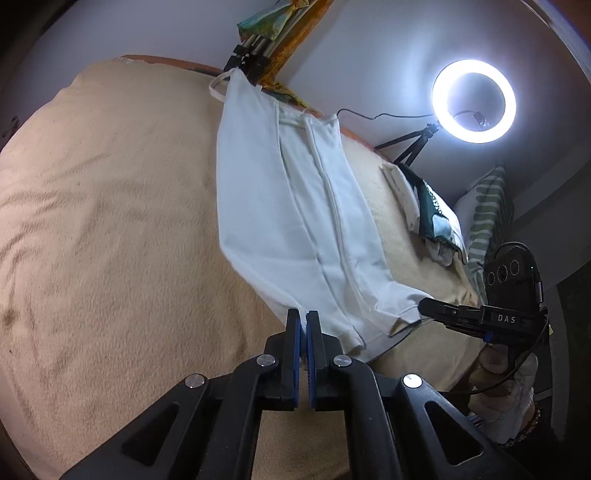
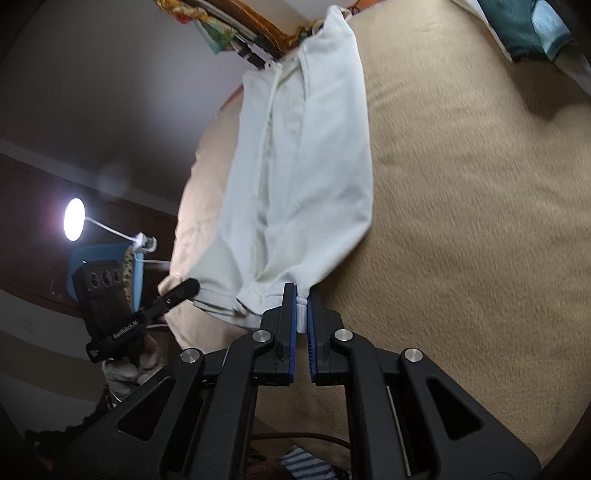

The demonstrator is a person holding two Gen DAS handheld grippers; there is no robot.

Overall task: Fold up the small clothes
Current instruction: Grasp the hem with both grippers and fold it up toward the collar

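A pair of small white pants [image 1: 295,206] lies stretched lengthwise across a tan blanket [image 1: 110,221], waistband with drawstring at the far end. My left gripper [image 1: 303,317] is shut on one near hem corner. My right gripper [image 2: 302,295] is shut on the other near hem corner, white cuff fabric pinched between its blue pads. The pants also show in the right wrist view [image 2: 306,155], on the same blanket [image 2: 461,221]. The right gripper shows in the left wrist view [image 1: 424,306]; the left gripper shows in the right wrist view [image 2: 192,285].
A lit ring light [image 1: 474,100] on a tripod stands beyond the bed's far edge. A stack of folded clothes [image 1: 424,206] and a striped pillow [image 1: 487,214] lie at the right. A wooden frame [image 2: 258,26] runs along the far side.
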